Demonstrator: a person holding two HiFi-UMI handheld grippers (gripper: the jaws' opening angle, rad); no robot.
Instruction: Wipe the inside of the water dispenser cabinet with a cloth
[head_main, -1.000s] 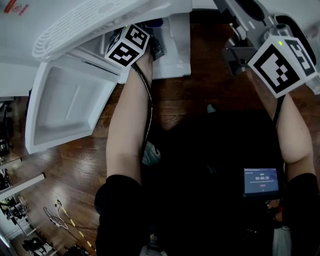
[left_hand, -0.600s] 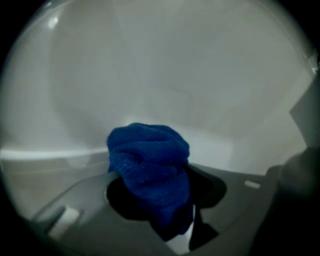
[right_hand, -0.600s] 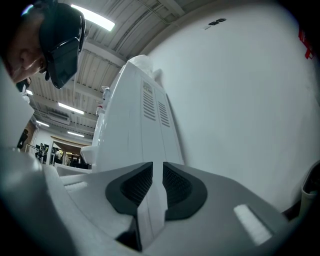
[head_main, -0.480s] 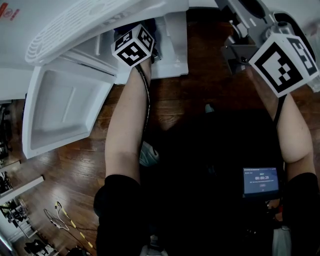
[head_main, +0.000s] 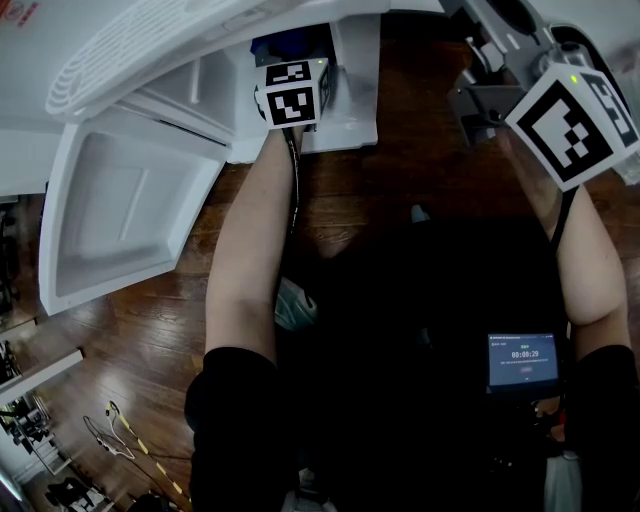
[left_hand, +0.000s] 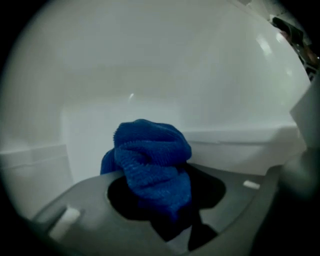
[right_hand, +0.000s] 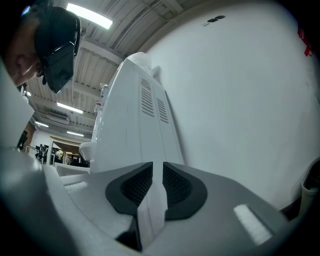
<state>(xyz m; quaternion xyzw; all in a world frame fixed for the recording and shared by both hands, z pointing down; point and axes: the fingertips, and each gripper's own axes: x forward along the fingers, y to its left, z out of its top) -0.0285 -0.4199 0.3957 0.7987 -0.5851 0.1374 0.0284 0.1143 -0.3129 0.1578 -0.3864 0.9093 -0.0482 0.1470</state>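
Left gripper (left_hand: 165, 197) clamps blue cloth (left_hand: 150, 155) inside cabinet (left_hand: 150, 75); bunched hold may slip against cabinet wall. Right gripper (right_hand: 157, 186) pinches white strip (right_hand: 151, 212).

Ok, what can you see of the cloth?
The blue cloth is a bunched, terry-like wad clamped in the left tool, its crumpled end sticking out ahead of it. It sits inside the white cabinet, close to the back wall; whether it touches can't be told.
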